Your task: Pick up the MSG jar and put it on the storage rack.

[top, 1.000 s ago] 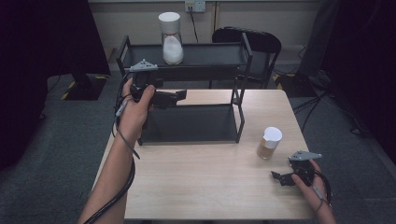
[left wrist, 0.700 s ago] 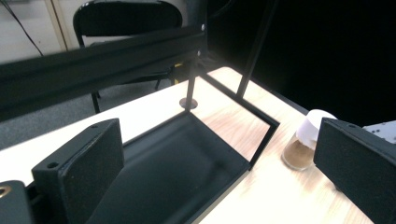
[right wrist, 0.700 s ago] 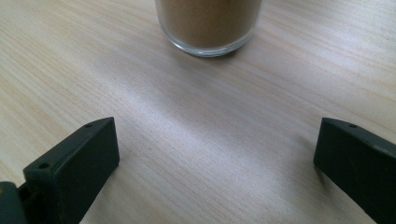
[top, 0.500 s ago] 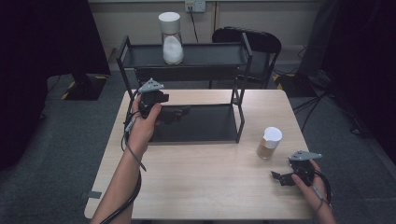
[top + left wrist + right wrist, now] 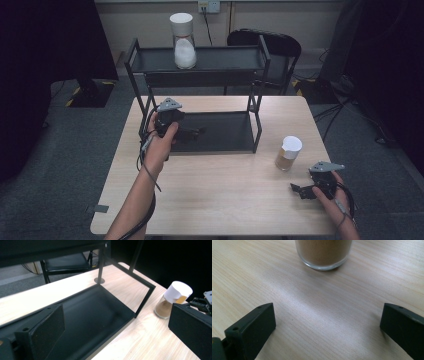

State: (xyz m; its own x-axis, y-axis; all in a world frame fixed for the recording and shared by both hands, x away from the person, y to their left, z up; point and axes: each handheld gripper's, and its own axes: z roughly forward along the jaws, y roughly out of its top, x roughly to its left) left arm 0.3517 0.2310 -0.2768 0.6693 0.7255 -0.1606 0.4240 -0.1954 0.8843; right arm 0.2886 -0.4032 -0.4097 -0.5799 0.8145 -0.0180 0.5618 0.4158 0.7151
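Black metal fills most of what my left tool (image 5: 192,134) looks along: over the last second I have brought it down and toward me from the upper tier of the rack (image 5: 258,57) to just above the lower tray (image 5: 100,315), and its jaws stand spread with nothing between them. The white-filled jar (image 5: 183,41) sits on the top shelf, far left, so I judge that one is placed and this hand is now free.

My right tool (image 5: 300,191) has not moved in that time. It rests low over the desk (image 5: 225,200) at the near right, jaws wide apart and empty, pointing at the brown-filled jar (image 5: 288,153), which stands upright on the desk just right of the rack and near that tool but not touching it. In the right gripper view its glass base (image 5: 323,253) sits just beyond the gap between the jaws. To my mind that jar is the next thing to pick up, and the right tool is already lined up on it.

As for writing, I can read none: the white lid (image 5: 179,291) is plain, and a small tan patch below it shows no legible print. No brand marks appear on the rack or on my tools.
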